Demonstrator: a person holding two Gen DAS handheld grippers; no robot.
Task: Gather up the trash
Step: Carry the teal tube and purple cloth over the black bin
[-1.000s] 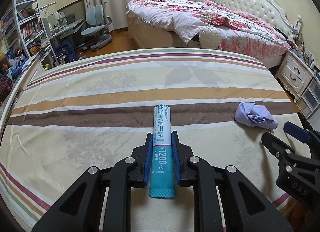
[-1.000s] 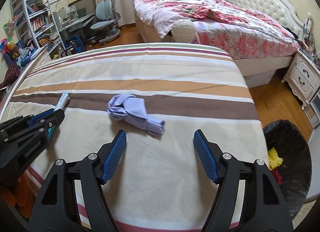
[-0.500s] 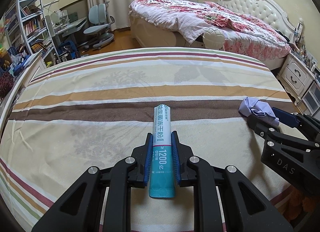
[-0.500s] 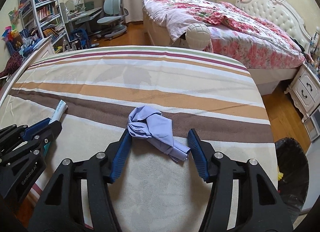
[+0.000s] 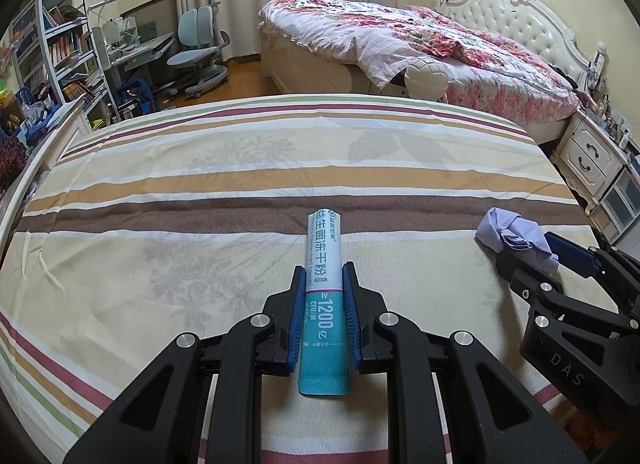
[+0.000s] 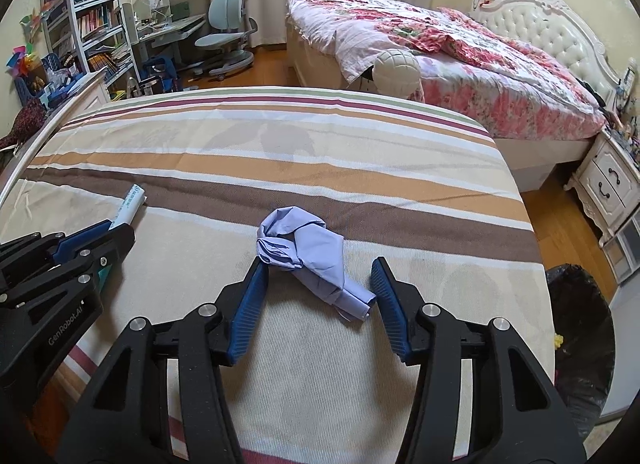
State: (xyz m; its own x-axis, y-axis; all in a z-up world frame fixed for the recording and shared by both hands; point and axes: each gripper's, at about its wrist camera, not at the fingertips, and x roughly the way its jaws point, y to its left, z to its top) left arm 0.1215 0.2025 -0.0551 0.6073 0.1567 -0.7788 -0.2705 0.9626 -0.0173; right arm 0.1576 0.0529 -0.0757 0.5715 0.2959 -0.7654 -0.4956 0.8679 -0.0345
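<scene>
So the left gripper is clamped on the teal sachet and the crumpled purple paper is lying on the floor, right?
Not quite. The paper lies on the striped bedspread, between the right gripper's closing jaws, not on the floor; the right wrist view shows it. The left gripper is indeed clamped on the sachet.

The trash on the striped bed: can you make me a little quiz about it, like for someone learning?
1. True or false: the left gripper is shut on the packet.
2. What lies between the right gripper's closing jaws? A) a book B) the crumpled purple paper C) a ball
3. Fill in: the black bin stands on the floor to the ____ of the striped bed in the right wrist view.

Key: 1 true; 2 B; 3 right.
</scene>
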